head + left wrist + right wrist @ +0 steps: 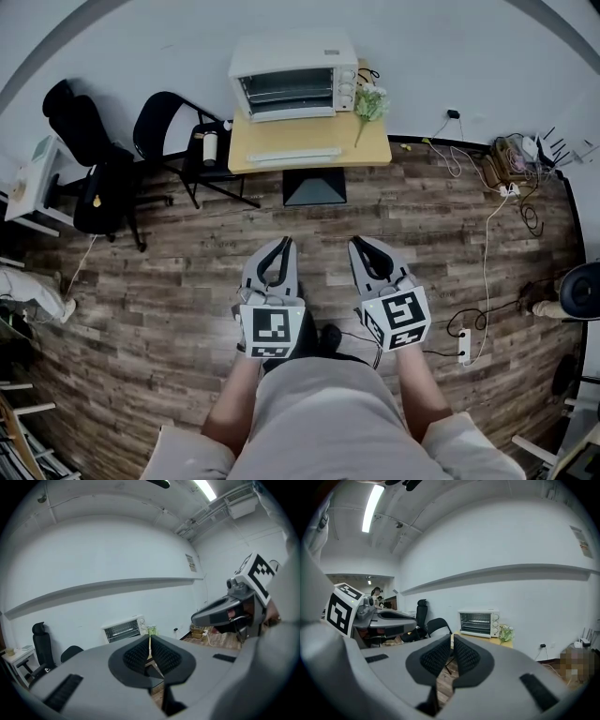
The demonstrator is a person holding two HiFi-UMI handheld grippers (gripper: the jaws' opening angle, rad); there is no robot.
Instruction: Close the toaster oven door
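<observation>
The toaster oven (291, 80) sits at the back of a small wooden counter (375, 150) pushed against the white wall, towards its left back corner. Its door (293, 156) is dropped open and lies out flat towards the counter's front edge, so the wire rack inside shows. A small green plant (370, 101) stands just beside the oven, at the counter's right back corner.

The person stands well back from the counter on the plank floor (169, 281), with one tool in each hand held side by side and pointing at the oven. The left tool (279, 246) has its jaws together, only a thin slit between the ribbed pads, with nothing in them. The right tool (364, 246) is the same, jaws together and empty. Neither tool touches the oven or the counter.

Off the counter's left edge stands a black chair (173, 122), with a black office chair (89, 159) further left.
</observation>
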